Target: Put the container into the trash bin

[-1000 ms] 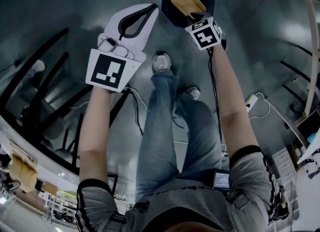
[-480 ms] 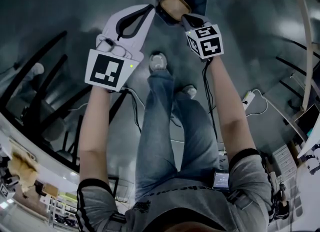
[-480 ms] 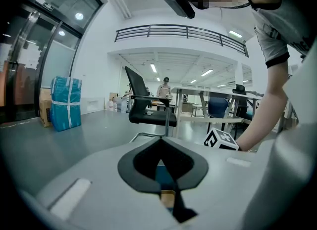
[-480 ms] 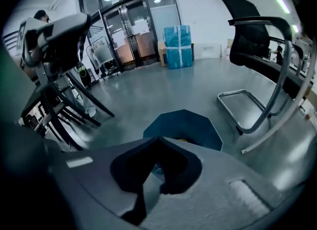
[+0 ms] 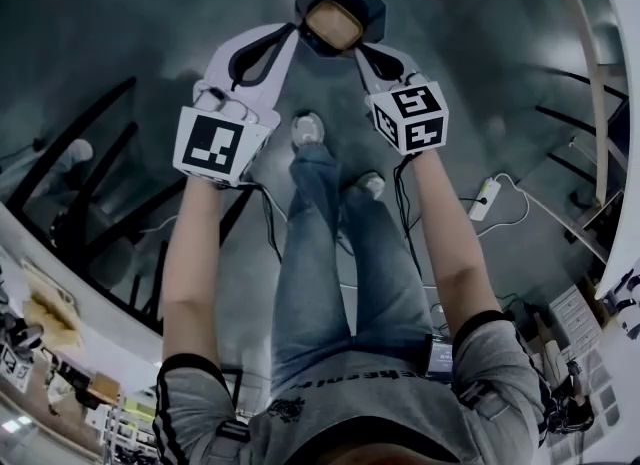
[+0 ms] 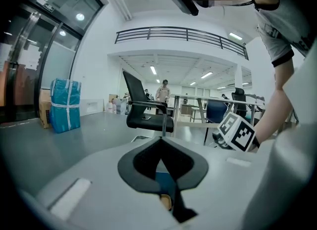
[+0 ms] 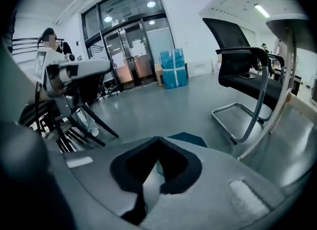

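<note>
In the head view, the tan container (image 5: 333, 23) sits down inside the dark trash bin (image 5: 371, 0) on the floor. The left gripper (image 5: 291, 30) and right gripper (image 5: 359, 49) flank it at the rim, neither touching it.

In the left gripper view, the fingers (image 6: 174, 150) are pressed together with nothing between them.

The right gripper view shows the same: fingers (image 7: 173, 167) closed and empty.

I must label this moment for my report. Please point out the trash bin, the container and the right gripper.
trash bin (image 5: 375, 13): head view, its dark right rim.
container (image 5: 333, 25): head view, middle of its tan top.
right gripper (image 5: 360, 49): head view, tips of its fingers.
</note>
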Demonstrator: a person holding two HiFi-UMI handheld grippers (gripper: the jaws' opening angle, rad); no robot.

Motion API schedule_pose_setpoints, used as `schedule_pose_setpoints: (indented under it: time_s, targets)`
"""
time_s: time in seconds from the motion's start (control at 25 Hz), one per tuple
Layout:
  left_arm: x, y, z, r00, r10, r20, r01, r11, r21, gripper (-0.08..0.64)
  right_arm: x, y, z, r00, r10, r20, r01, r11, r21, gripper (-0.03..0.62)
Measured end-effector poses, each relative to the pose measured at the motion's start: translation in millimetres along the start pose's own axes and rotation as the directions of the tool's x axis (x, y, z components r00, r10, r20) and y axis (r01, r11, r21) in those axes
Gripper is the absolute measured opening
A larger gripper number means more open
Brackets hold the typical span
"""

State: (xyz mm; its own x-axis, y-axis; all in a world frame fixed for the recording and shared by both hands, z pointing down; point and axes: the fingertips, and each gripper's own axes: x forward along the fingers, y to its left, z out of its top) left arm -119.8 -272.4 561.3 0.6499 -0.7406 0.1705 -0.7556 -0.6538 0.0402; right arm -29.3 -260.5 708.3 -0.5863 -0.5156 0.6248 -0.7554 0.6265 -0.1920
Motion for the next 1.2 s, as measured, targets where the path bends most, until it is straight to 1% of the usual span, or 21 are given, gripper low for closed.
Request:
schedule_pose_setpoints:
  time_s: [0.2, 0.44, 0.76, 0.92, 1.04, 1.2]
  targets:
    - [-3, -10, 21, 1.000, 0.002, 0.010, -0.002, 1.000, 0.002, 0.018, -39, 17, 30, 0.998, 0.005, 0.068, -0.005, 1.000, 0.002, 0.002]
    - [-21, -25, 67, 1.000, 0.004, 0.027, -0.005, 1.000, 0.025, 0.018, -94, 43, 73, 0.989, 0.002, 0.146, 0.003, 1.000, -0.029, 0.002]
    - [-25, -37, 88, 0.999, 0.016, 0.038, -0.017, 1.000, 0.024, 0.018, -139, 51, 96, 0.978, -0.004, 0.208, 0.015, 0.998, -0.053, 0.002]
    - [-36, -47, 94, 0.999, 0.039, -0.005, -0.039, 0.999, 0.007, 0.018, -167, 60, 111, 0.970, -0.003, 0.243, 0.018, 0.998, -0.058, 0.002]
    - [-41, -56, 108, 0.999, 0.046, -0.001, -0.046, 0.999, -0.015, 0.018, -187, 63, 121, 0.963, -0.003, 0.270, 0.019, 0.998, -0.056, 0.002]
    - [-48, -65, 126, 0.998, 0.062, 0.009, -0.062, 0.998, -0.013, 0.018, -212, 67, 138, 0.953, -0.002, 0.302, 0.022, 0.998, -0.062, 0.002]
